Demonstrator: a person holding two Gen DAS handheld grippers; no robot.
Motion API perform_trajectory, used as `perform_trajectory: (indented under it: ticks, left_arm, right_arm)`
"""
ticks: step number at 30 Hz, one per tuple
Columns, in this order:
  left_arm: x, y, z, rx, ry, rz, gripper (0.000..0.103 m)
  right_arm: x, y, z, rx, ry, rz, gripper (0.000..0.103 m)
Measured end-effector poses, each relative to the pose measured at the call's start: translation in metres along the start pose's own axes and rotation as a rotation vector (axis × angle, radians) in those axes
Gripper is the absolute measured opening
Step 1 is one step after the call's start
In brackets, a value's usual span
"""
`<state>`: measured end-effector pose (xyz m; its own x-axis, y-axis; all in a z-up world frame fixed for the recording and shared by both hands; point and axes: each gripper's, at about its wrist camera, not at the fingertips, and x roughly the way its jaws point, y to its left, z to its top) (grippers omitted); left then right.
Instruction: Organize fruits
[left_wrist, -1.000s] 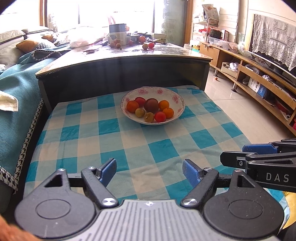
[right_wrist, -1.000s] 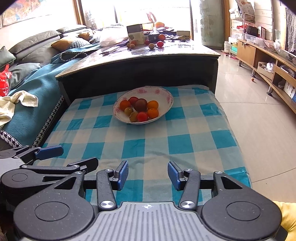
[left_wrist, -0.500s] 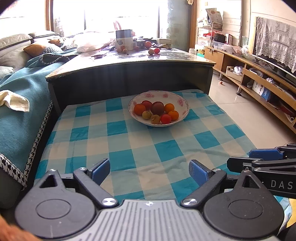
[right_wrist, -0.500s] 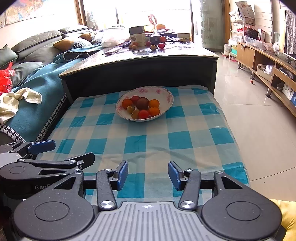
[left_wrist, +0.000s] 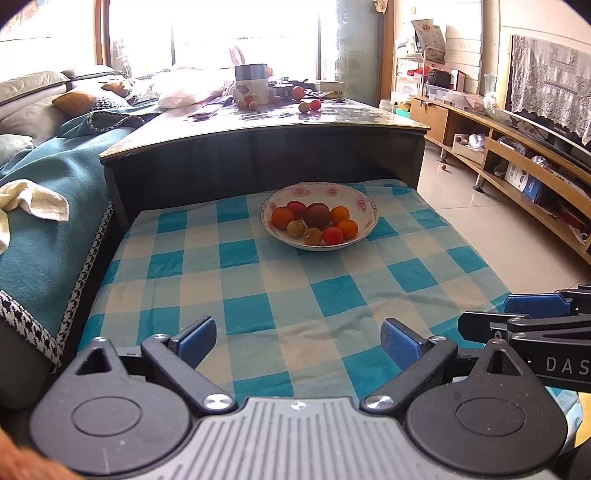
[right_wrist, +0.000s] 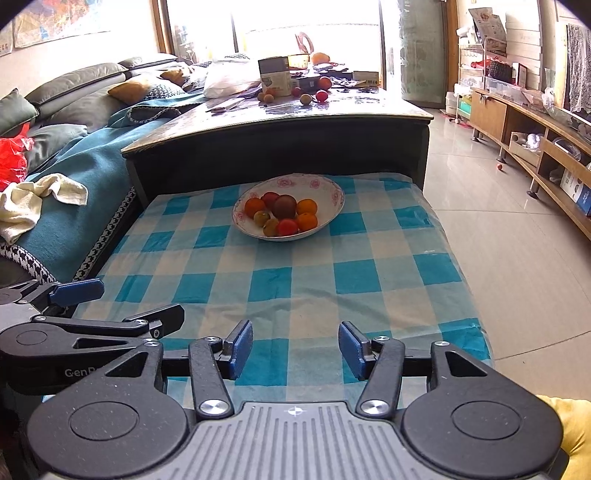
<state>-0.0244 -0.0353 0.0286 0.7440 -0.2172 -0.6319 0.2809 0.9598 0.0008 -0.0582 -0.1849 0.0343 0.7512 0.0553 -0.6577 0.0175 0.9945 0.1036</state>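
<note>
Left gripper (left_wrist: 298, 338) jaws spread wide and empty, right gripper (right_wrist: 295, 349) likewise parted and empty, both near edge of checked cloth (left_wrist: 288, 288), fruit bowl (left_wrist: 320, 216) far centre, well apart

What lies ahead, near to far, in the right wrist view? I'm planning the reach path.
Right gripper, jaws open → checked cloth → fruit bowl → dark table edge → loose fruits on the tabletop → box.
</note>
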Motion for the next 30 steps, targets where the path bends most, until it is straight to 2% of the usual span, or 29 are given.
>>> perform_trajectory:
  ticks: [13, 30]
  left_arm:
    - [-0.014, -0.004, -0.006, 0.013, -0.017, 0.010, 0.103]
    - [-0.028, -0.006, -0.020, -0.012, 0.023, -0.002, 0.103]
  right_arm:
    - [-0.010, 0.000, -0.009, -0.002, -0.007, -0.001, 0.048]
    - [-0.024, 0.003, -0.024, 0.004, -0.006, -0.002, 0.048]
